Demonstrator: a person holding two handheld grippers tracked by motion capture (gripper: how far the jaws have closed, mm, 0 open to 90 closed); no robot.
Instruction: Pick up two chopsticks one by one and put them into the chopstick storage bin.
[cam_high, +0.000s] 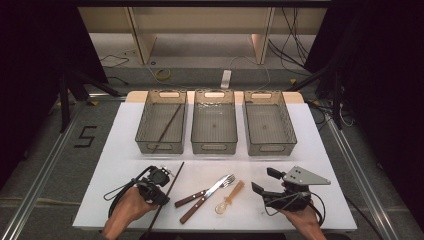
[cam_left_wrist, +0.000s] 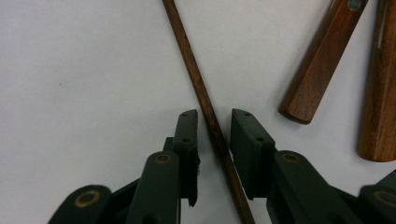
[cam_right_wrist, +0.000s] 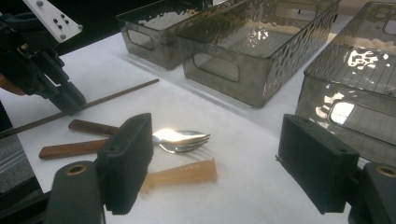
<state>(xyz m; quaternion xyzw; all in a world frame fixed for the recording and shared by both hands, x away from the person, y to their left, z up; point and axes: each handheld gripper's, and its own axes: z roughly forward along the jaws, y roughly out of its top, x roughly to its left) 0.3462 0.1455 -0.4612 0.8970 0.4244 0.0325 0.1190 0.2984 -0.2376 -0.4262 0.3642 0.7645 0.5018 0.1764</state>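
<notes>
Left gripper: lower centre of the left gripper view, jaws parted and set either side of a dark wooden chopstick, which runs diagonally between them on the white table; whether the pads touch it cannot be told.

Chopstick, high view: lower left of centre, lying slantwise beside the left gripper.

Right gripper: lower right of the high view, jaws wide apart, holding nothing.

Two wooden-handled forks: lower centre, side by side.

Translucent amber spoon: just right of the forks.

Three clear grey bins: in a row across the middle of the frame; the left one holds a second chopstick.
</notes>
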